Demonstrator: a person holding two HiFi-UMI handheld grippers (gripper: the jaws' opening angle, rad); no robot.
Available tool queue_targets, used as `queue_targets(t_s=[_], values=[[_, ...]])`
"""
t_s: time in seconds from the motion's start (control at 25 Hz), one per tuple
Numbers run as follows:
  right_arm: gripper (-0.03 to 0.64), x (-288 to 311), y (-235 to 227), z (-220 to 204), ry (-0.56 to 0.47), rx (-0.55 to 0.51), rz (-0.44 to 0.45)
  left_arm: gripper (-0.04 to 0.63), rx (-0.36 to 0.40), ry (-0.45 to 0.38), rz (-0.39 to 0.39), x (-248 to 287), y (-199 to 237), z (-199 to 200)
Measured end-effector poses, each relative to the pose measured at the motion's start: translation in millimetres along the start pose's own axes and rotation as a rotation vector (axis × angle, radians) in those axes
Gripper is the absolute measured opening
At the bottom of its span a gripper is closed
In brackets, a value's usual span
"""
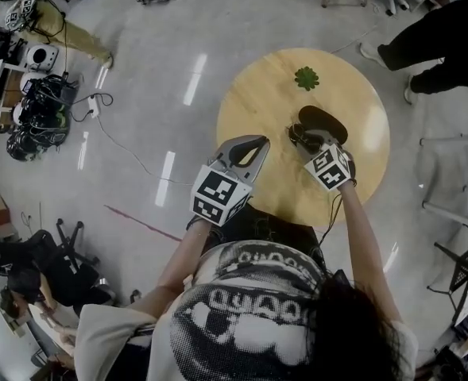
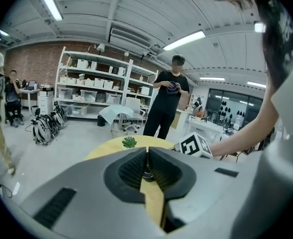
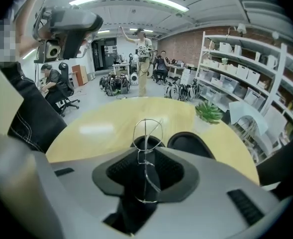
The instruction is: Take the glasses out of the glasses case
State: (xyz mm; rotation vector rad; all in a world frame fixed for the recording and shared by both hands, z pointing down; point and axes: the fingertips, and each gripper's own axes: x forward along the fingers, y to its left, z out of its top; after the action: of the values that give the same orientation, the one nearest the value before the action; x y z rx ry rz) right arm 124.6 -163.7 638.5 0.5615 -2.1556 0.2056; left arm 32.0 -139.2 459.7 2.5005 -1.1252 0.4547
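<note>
Right gripper (image 3: pixel 146 150), glasses (image 3: pixel 147 130) between its jaws

left gripper (image 1: pixel 257 144): jaws together, empty, tilted slightly down | right gripper (image 1: pixel 305 140): pitched steeply down, clamped on glasses (image 3: pixel 147 129)

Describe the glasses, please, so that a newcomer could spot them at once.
Above the round wooden table, next to the open black case, the right gripper grips the glasses. They are the only thin wire frame there, standing upright between its jaws.

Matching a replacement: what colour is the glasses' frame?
Silver: the thin metal-wire glasses show clearest in the right gripper view.
</note>
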Motion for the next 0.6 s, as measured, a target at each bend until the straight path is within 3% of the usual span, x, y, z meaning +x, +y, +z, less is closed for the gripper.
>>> queue_targets(t_s=[0.6], values=[[0.101, -30.7, -4.9, 34.2, -0.185, 0.247, -0.146, 0.021, 0.036, 0.0, -0.065, -5.9, 18.9, 5.0]])
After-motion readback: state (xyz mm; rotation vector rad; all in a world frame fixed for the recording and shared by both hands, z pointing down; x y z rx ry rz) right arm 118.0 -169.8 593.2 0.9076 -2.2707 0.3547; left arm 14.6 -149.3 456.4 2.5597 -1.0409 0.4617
